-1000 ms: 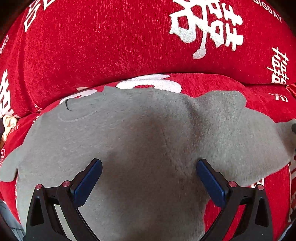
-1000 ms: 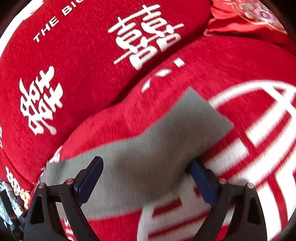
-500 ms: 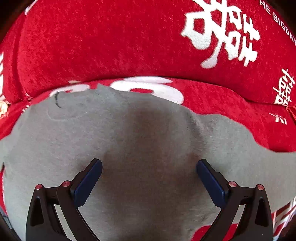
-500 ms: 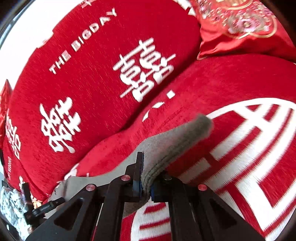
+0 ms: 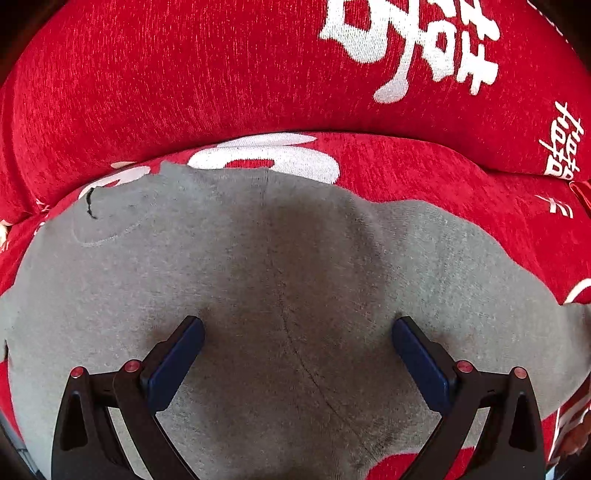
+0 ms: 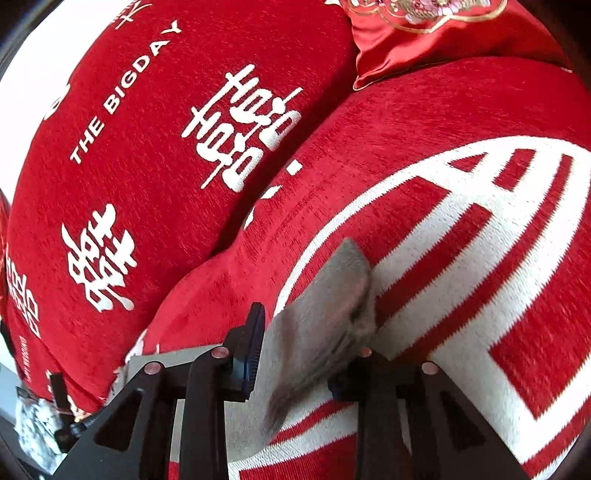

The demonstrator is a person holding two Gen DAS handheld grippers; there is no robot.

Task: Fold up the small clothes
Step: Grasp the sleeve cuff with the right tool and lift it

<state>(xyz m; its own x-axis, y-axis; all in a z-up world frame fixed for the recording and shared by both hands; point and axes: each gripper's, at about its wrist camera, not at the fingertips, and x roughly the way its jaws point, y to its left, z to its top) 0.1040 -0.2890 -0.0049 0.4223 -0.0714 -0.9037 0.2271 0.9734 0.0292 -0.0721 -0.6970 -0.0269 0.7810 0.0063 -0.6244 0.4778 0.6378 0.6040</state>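
A small grey garment (image 5: pixel 295 266) lies spread on a red seat cushion with white patterns (image 5: pixel 424 170). My left gripper (image 5: pixel 297 328) is open, its blue-padded fingers pressed down on the grey cloth on either side of a central seam. In the right wrist view a grey sleeve end (image 6: pixel 332 306) sticks up, blurred, between the fingers of my right gripper (image 6: pixel 303 350). The jaws stand partly apart around the cloth, and the right pad is hidden behind it, so I cannot tell if they clamp it.
A red back cushion with white characters (image 5: pixel 258 62) rises behind the seat; it also shows in the right wrist view (image 6: pixel 166 129). A shiny red embroidered pillow (image 6: pixel 424 33) sits at the far right corner. Dark clutter (image 6: pixel 40 424) lies at the lower left.
My right gripper closed on the sleeve end, lifted it, and now its jaws stand wider with the sleeve still upright between them. My left gripper slid slightly over the grey cloth, staying open.
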